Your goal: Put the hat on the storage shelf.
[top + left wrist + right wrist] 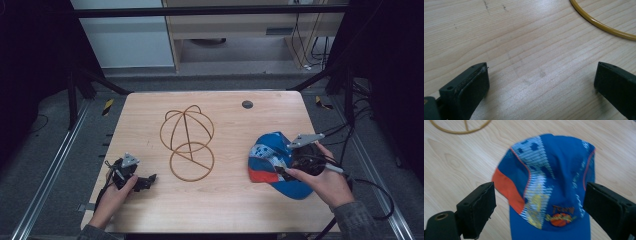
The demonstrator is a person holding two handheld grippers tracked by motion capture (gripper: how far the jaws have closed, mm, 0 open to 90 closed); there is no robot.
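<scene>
On the right side of the wooden table (225, 200) lies a blue cap (270, 160) with an orange patch and a cartoon print. The right gripper (287, 172) hovers over the cap at its near right side, held by the person's right hand (325, 182). In the right gripper view the two black jaws are spread wide, one on each side of the cap (551, 185), and they do not pinch it; the brim points toward the camera.

In the middle of the table stands a wire hat stand (187, 142), a round ring on the wood with a dome of thin hoops at its far side. The cap is near it, but apart.

The left gripper (145, 182) rests low at the near left of the table in the left hand (112, 195). Its jaws are also spread, with bare wood between them, and a piece of the yellow ring (599, 23) shows beyond them.
</scene>
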